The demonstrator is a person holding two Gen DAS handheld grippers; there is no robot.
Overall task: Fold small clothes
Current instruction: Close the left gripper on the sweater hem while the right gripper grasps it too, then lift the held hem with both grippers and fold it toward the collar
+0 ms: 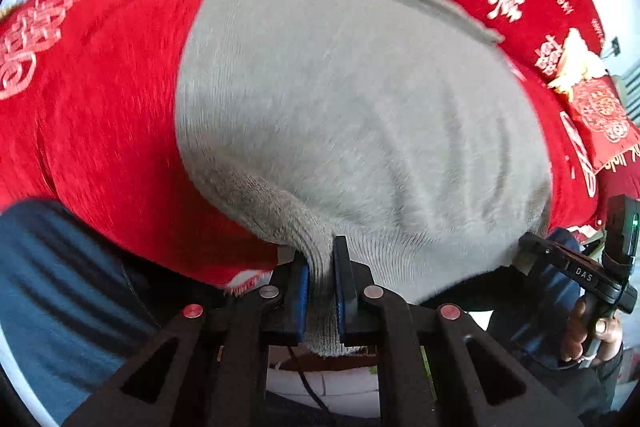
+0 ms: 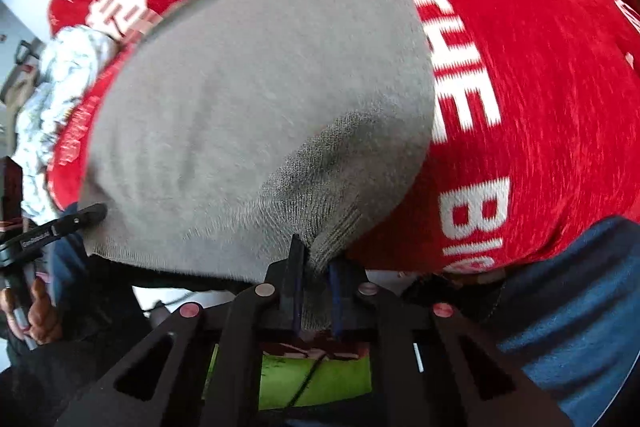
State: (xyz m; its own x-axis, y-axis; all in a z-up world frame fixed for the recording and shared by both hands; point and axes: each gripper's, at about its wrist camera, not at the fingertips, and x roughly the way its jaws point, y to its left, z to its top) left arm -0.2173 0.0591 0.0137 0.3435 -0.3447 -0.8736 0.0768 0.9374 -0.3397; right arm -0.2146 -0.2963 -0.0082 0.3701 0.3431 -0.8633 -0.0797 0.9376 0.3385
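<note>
A grey knit garment lies spread over a red blanket with white lettering. My left gripper is shut on the garment's near ribbed edge at one corner. My right gripper is shut on the other near corner of the same garment, which bunches between the blue pads. The near edge hangs stretched between the two grippers. The right gripper also shows at the right edge of the left wrist view, and the left gripper at the left edge of the right wrist view.
The red blanket covers the whole surface. A red and gold packet lies at the far right. A pale patterned cloth lies at the blanket's left side. Blue denim legs stand close on the near side.
</note>
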